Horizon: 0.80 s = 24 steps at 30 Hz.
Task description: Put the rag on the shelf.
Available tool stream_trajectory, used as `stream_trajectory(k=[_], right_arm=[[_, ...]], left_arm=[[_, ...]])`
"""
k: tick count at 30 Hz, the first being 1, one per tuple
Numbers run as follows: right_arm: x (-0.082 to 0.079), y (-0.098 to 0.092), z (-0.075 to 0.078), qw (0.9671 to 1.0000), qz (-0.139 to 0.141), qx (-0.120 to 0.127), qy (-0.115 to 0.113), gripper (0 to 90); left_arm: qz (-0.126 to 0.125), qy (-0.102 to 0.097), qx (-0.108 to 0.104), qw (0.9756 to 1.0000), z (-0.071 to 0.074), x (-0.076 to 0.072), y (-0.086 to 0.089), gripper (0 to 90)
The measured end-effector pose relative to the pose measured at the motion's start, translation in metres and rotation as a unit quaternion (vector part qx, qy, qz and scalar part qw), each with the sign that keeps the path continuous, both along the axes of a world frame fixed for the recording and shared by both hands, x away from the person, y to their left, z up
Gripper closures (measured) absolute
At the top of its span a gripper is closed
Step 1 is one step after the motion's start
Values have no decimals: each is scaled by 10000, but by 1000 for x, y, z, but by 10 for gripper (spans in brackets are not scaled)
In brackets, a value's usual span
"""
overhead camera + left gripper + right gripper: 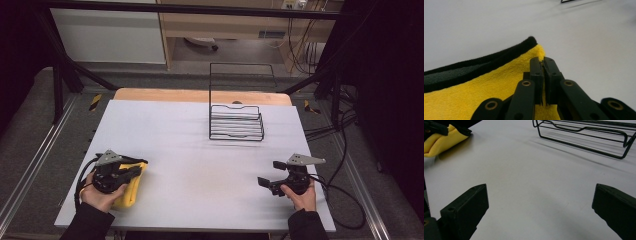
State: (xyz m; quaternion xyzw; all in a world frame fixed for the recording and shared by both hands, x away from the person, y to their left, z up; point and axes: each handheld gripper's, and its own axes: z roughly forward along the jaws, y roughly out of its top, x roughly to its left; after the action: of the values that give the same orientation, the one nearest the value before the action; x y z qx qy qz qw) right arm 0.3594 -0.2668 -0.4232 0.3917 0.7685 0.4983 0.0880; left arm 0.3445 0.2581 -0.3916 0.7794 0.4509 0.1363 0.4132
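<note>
Overhead light, even and soft on the white desk; surroundings fall off dark. Wire rack throws faint streaked shadows. High view slightly soft, low-res. Near fingers blurred in the right gripper view.

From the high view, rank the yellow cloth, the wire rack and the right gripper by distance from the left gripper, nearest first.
1. Yellow cloth: directly under the left gripper, at the table's near left.
2. Right gripper: across the table, near right, jaws wide apart.
3. Wire rack: farther back, right of centre. The gap to the right gripper looks close, so that ranking is tentative.
</note>
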Motion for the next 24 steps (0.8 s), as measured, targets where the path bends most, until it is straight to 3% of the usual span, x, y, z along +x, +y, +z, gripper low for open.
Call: stream_trajectory(k=[1,6,12,13,14,15,24], right_arm=[[0,0,0,10000,2,0,5,13],[1,0,0,10000,1,-20,-16,14],[1,0,0,10000,-8,-14,-35,15],[1,0,0,10000,-9,-12,-32,16],[1,0,0,10000,-8,-15,-38,16],[1,0,0,10000,-7,-17,-37,16],[0,1,-1,10000,-3,-17,-38,18]], left_arm=[[0,0,0,10000,0,0,0,860],[-229,-67,214,9995,1,1,-36,860],[-341,-27,181,9992,0,10,-69,858],[-340,1,168,9993,-2,13,-81,857],[-340,1,168,9993,-2,13,-81,857],[-381,26,170,9991,-4,15,-94,856],[-634,18,456,9969,-22,23,-137,851]])
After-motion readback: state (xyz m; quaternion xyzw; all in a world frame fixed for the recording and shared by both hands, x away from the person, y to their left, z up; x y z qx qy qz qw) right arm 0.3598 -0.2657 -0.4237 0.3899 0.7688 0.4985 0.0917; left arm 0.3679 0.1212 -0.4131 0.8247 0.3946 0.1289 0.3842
